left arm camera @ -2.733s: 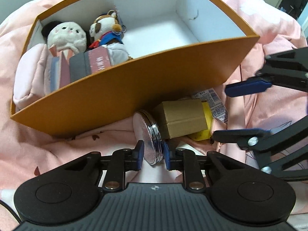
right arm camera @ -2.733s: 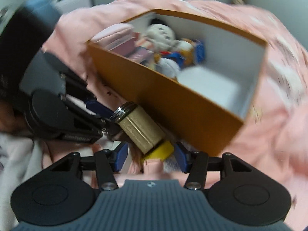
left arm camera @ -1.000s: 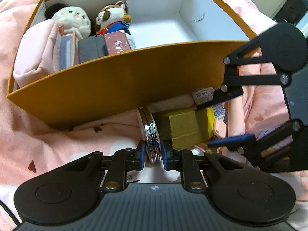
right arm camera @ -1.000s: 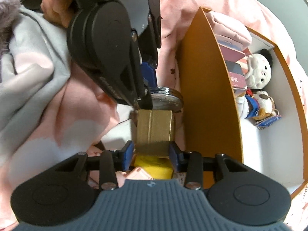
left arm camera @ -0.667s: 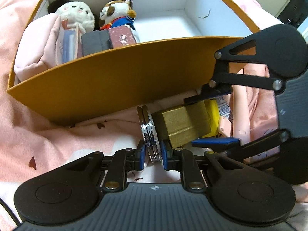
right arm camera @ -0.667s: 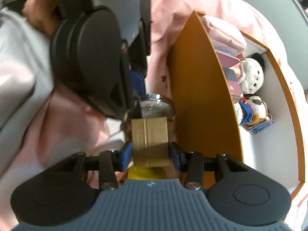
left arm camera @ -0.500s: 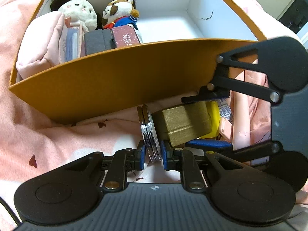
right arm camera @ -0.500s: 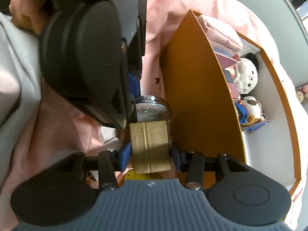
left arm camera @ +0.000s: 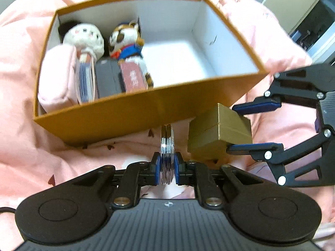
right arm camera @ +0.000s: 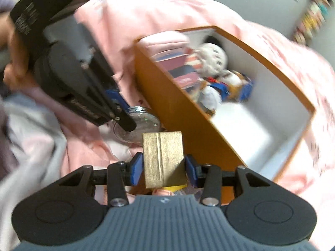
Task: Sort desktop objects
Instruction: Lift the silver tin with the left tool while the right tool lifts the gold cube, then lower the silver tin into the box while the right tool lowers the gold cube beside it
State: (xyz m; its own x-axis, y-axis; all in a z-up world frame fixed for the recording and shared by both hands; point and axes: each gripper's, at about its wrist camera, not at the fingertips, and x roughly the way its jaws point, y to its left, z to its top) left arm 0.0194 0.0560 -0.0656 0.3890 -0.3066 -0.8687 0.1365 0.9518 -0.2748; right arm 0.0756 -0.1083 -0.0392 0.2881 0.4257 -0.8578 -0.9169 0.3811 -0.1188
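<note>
A silver round disc (left arm camera: 167, 142) stands on edge between the blue pads of my left gripper (left arm camera: 167, 165). The jaws are closing tight on its two faces. To its right, a small gold box (left arm camera: 217, 133) hangs in my right gripper (left arm camera: 247, 126), which is shut on its sides. In the right wrist view the gold box (right arm camera: 162, 156) fills the right gripper (right arm camera: 163, 171), and the silver disc (right arm camera: 142, 123) sits just beyond it in the left gripper (right arm camera: 125, 115). Both are held above the pink cloth, just short of the near wall of the orange box (left arm camera: 146, 106).
The left half of the orange box (right arm camera: 184, 129) holds a white plush doll (left arm camera: 83, 39), a tiger plush (left arm camera: 125, 41), a pink pouch (left arm camera: 56, 79) and upright books (left arm camera: 108, 79). Pink bedding (left arm camera: 41, 156) lies all around. A yellow item (right arm camera: 173, 187) lies under the gold box.
Both grippers have risen with their loads, and the orange box now shows from higher up. The gold box has come off the yellow item. The right gripper has rolled.
</note>
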